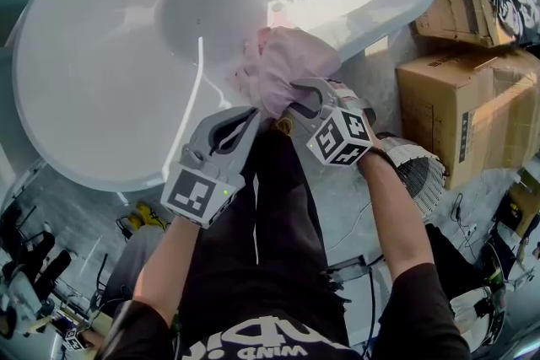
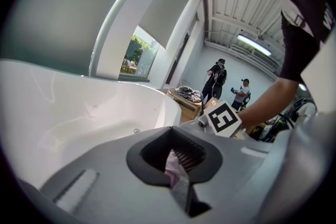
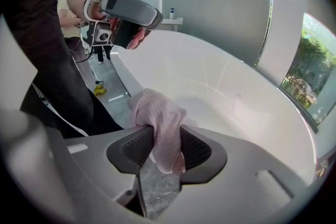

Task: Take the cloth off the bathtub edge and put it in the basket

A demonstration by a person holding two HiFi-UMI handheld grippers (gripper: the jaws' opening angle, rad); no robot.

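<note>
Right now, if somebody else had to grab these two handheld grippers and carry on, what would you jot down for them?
Left gripper: fingers shut on a fold of the pink cloth.
Right gripper: fingers pinch the same cloth, a bunch of it hanging between them.
Cloth: bunched up at the bathtub edge nearest the person.
Basket: white, on the floor to the person's right, partly behind the right forearm.
Done: both grippers have hold of the cloth.
Left: lift it off the edge, carry it right, and drop it in the basket.
</note>
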